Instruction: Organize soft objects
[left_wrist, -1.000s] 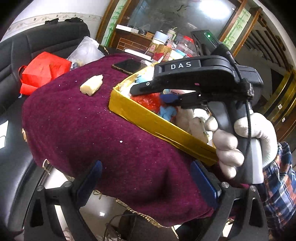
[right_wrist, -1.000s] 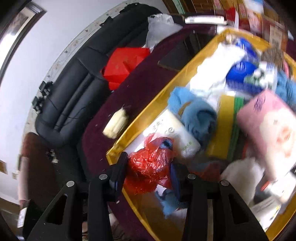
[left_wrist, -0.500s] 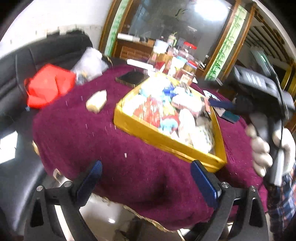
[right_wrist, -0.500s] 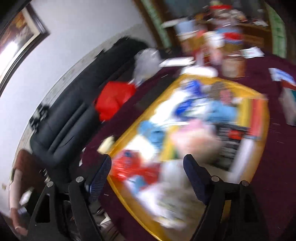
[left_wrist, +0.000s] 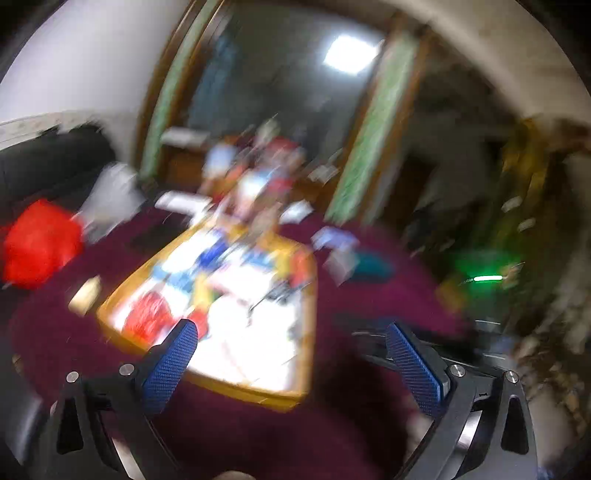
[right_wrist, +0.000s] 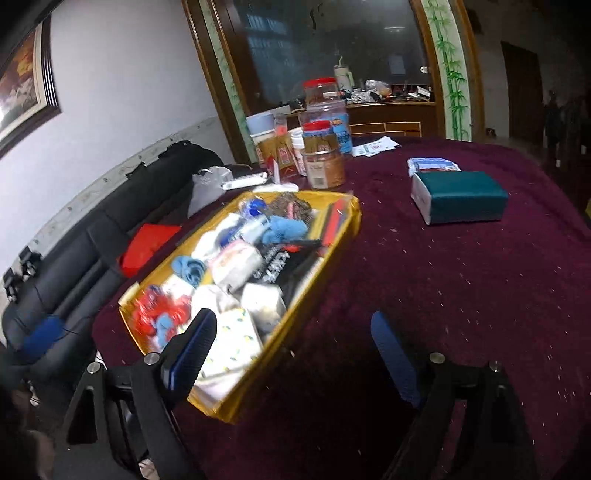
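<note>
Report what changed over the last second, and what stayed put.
The right gripper let go of the red plastic bag, opened wide and pulled up and back from the yellow box; the bag stays in the box's near corner. The left gripper also drew back, open and empty as before. The box, the cream piece beside it and the maroon cloth did not shift.
</note>
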